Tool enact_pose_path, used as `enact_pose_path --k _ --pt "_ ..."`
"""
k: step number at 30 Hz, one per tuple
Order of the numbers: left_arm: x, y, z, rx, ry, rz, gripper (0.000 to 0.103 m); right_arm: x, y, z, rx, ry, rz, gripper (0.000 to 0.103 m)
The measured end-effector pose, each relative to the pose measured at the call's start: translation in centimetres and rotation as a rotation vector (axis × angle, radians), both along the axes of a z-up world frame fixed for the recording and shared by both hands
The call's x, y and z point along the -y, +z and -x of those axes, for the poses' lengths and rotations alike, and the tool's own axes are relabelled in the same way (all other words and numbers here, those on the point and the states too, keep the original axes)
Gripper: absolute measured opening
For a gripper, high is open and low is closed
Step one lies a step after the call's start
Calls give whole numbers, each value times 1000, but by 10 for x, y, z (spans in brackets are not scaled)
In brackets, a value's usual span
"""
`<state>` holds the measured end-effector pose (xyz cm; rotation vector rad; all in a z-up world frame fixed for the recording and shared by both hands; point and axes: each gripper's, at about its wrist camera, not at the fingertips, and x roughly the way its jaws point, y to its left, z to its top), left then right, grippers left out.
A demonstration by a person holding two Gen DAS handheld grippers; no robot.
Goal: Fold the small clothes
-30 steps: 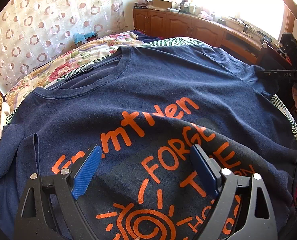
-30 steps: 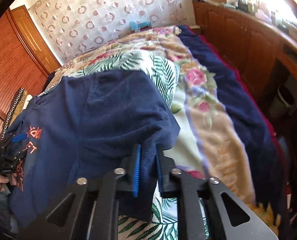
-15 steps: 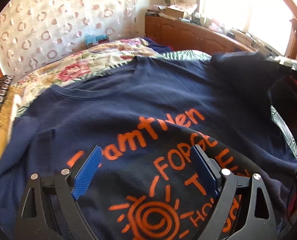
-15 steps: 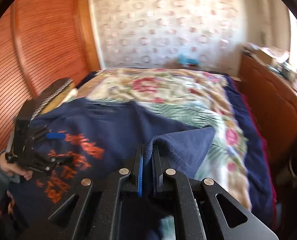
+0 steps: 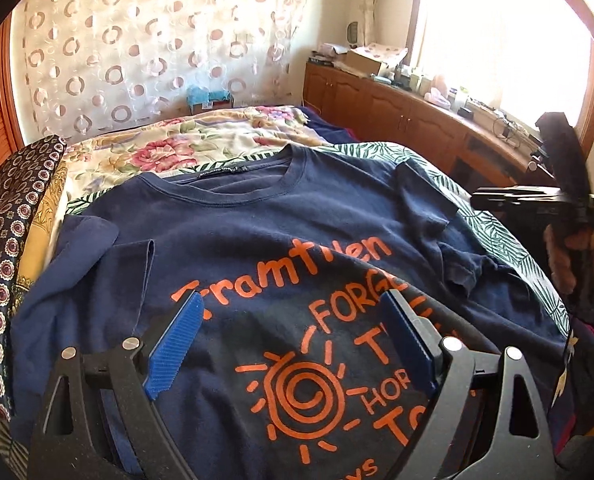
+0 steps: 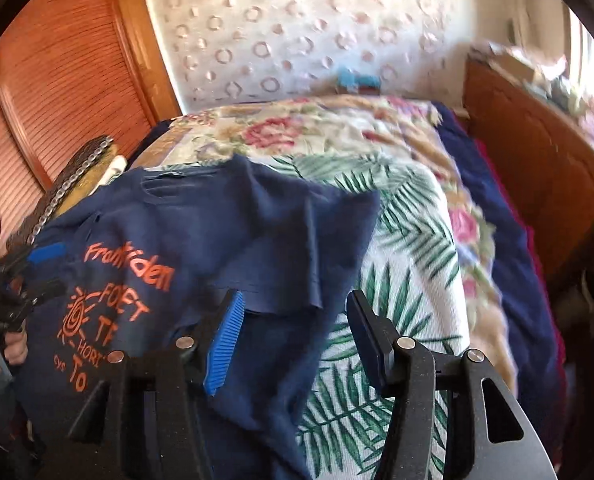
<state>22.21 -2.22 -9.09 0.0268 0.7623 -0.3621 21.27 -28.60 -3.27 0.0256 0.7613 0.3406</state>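
A navy T-shirt [image 5: 257, 232] with orange print lies face up on the bed, collar toward the far end. My left gripper [image 5: 293, 308] hovers open over the printed chest with nothing between its pads. The shirt's right sleeve [image 6: 297, 232] lies folded in over the body. My right gripper [image 6: 295, 300] is just above that sleeve's hem, jaws opening; the cloth lies loose below them and the pads do not press it. The right gripper [image 5: 537, 200] also shows at the shirt's right edge, held by a hand. The left gripper [image 6: 29, 276] appears at the far left.
The shirt rests on a palm-leaf sheet [image 6: 401, 280] over a floral bedspread [image 5: 185, 148]. A patterned cushion [image 5: 5, 248] lies at the bed's left edge by a slatted wooden door [image 6: 57, 80]. A cluttered wooden cabinet [image 5: 409, 112] runs along the right under the window.
The right gripper carried the pinched sleeve inward over the shirt, then opened off it; the sleeve now lies folded on the body. The left gripper lifted back slightly and stayed open.
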Motion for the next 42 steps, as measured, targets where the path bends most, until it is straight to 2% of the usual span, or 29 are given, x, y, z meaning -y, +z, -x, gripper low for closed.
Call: enact_pose_path --k 1,3,7,9,10,11,15,18,23,25,26,28,29,30,34,37,42 --pt "0 0 1 8 1 -4 90 1 -5 -4 -8 2 -11 55" --pt "-1 0 5 16 7 -9 90 -6 -10 -19 -23 11 -9 47" --pt "-9 -3 7 0 26 -8 90 -18 -19 -42 -39 30 61 39" --pt "-15 -4 9 -4 40 -12 90 -25 -17 -57 -58 2 107 22" --pt "-18 -5 10 -5 46 -13 90 -28 -14 -62 -54 4 107 18" --pt "-20 -5 10 -7 51 -12 90 -31 -13 -64 -61 26 89 10" --pt "-28 -5 9 -11 73 5 90 -55 -2 -70 -26 110 61 6" --pt "-34 0 8 -3 82 19 90 -70 3 -80 7 169 21 6" --pt "-43 6 7 8 113 27 90 -75 6 -94 51 260 -101 6" --pt "-45 7 7 10 126 24 90 -74 3 -99 35 268 -126 9" --pt "-47 8 7 11 130 24 90 -75 1 -103 34 261 -122 13" --pt "-49 8 6 13 140 25 90 -78 -2 -105 44 254 -91 29" --pt "-50 9 5 14 142 27 90 -80 -4 -107 47 255 -71 42" --pt "-51 8 5 15 145 29 90 -80 -3 -108 51 256 -59 48" --pt "-51 7 3 13 146 28 90 -76 11 -102 78 233 -50 48" --pt "-50 10 4 15 143 25 90 -61 24 -82 111 189 -59 49" --pt "-58 17 1 42 161 -4 90 -53 5 -79 95 81 94 53"
